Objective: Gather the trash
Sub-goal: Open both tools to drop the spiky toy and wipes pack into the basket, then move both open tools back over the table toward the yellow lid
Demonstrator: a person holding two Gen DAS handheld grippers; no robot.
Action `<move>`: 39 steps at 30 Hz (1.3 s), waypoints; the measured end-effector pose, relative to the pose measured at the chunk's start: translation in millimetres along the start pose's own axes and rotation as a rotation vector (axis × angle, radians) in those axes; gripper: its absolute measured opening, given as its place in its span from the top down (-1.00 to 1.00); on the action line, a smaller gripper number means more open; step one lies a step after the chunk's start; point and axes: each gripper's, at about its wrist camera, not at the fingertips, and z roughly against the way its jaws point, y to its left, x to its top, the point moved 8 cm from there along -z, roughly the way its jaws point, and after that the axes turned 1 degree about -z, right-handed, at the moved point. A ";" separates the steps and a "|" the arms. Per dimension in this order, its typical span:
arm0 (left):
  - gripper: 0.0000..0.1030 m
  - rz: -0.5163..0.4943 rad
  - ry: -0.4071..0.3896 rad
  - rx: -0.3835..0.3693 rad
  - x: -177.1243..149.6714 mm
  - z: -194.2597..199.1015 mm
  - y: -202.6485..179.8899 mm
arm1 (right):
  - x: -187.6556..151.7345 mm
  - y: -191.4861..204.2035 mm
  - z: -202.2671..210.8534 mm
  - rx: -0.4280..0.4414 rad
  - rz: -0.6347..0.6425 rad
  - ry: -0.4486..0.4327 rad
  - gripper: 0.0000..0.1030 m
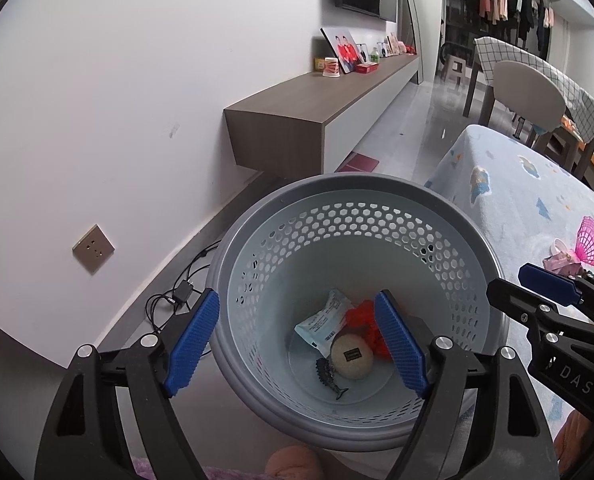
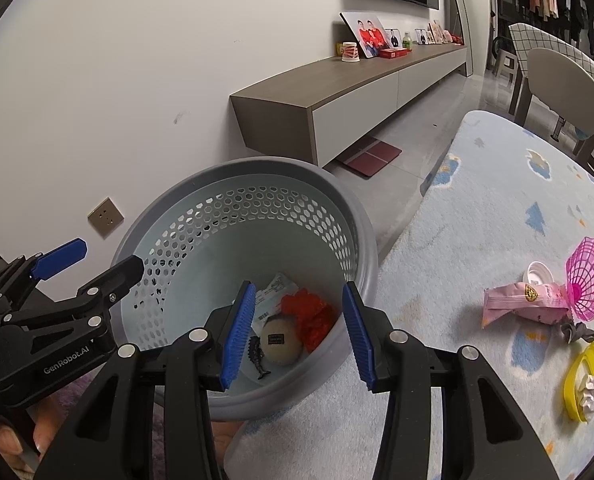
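A grey perforated basket (image 1: 357, 182) (image 2: 257, 165) stands on the floor at the edge of a pale blue rug (image 2: 477, 208). At its bottom lie a blue-white wrapper (image 1: 323, 320), a red crumpled piece (image 2: 311, 314), a beige ball (image 1: 352, 357) and a small dark fish-shaped piece (image 1: 331, 380). My left gripper (image 1: 297, 297) (image 2: 111, 258) hangs open over the basket, nothing between its pads. My right gripper (image 2: 299, 288) (image 1: 509, 280) is open and empty above the basket's right rim. On the rug to the right lie a pink wrapper (image 2: 517, 305), a pink mesh shell (image 2: 587, 276), a white cap (image 2: 539, 272) and a yellow ring (image 2: 577, 364) with crumpled paper (image 2: 591, 394).
A low wall cabinet (image 1: 297, 120) runs behind the basket, with a red floor scale (image 2: 371, 156) under it. A wall socket (image 1: 93, 247) and black cables (image 1: 177, 300) are left of the basket. A chair (image 1: 529, 92) and table stand far right.
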 end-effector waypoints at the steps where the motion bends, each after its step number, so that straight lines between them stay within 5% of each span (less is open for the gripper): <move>1: -0.54 0.000 0.000 -0.002 -0.6 0.5 -0.3 | -1.1 -0.3 1.3 -0.002 -0.002 -0.002 0.13; 26: -0.59 -0.029 -0.025 -0.053 -10.3 21.5 -20.5 | -35.0 -47.6 51.4 -0.092 -0.122 -0.045 -0.02; 39: -0.59 -0.107 -0.044 -0.115 -16.2 36.2 -68.3 | -69.2 -98.9 90.3 -0.177 -0.217 -0.069 -0.05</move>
